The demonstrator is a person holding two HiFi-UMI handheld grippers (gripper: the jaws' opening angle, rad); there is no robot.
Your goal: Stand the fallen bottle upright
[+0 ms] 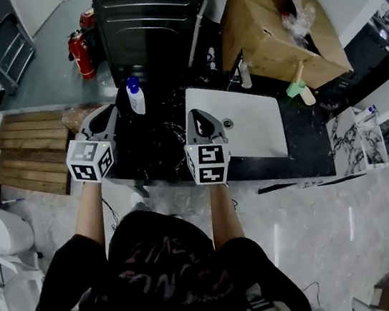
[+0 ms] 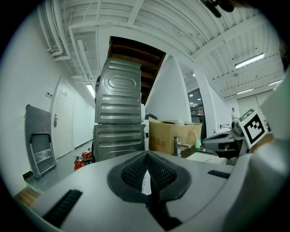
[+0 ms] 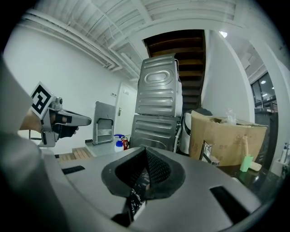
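Closed, empty, my left tongs [image 1: 109,111] and right tongs [image 1: 200,118] hide the dark surface's [image 1: 305,144] front edge; bottle [image 1: 135,96] upright at its left edge, stacked machines [image 1: 146,6] behind.

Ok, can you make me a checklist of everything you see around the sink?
surface: dark counter with a white sink
job's things: white bottle with blue cap, standing upright left of the sink
clutter: cardboard box, green cup, tap
grippers: left gripper and right gripper both shut, nothing held
cables: nothing seen on the counter
surroundings: stacked metal machines, red fire extinguishers, wooden pallets
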